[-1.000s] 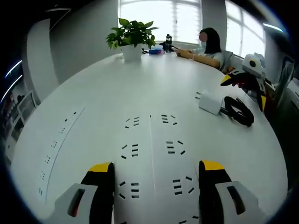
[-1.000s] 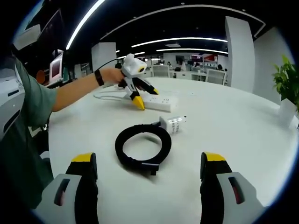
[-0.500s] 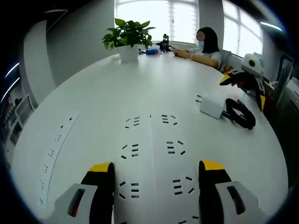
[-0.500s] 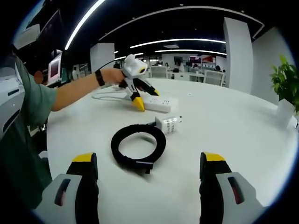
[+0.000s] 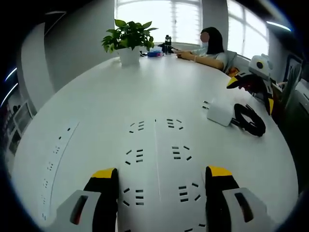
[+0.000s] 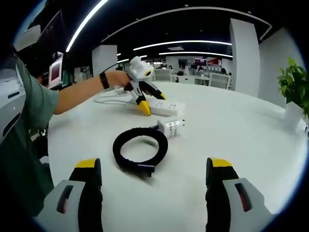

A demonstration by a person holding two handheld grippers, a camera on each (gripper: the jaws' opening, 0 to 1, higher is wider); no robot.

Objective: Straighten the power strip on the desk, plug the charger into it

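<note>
My left gripper stands at the white rectangular power strip, its yellow-tipped jaws set apart over the strip's near end at 11 o'clock in the right gripper view. In the left gripper view the jaws rise wide apart above the strip's white socket face, gripping nothing. My right gripper hangs with jaws spread, empty, over the white round desk. The white square charger lies at 12 o'clock from it, prongs pointing away from the coiled black cable attached to it. Charger and strip lie near each other, apart. A green potted plant stands at 11 o'clock in the left gripper view.
</note>
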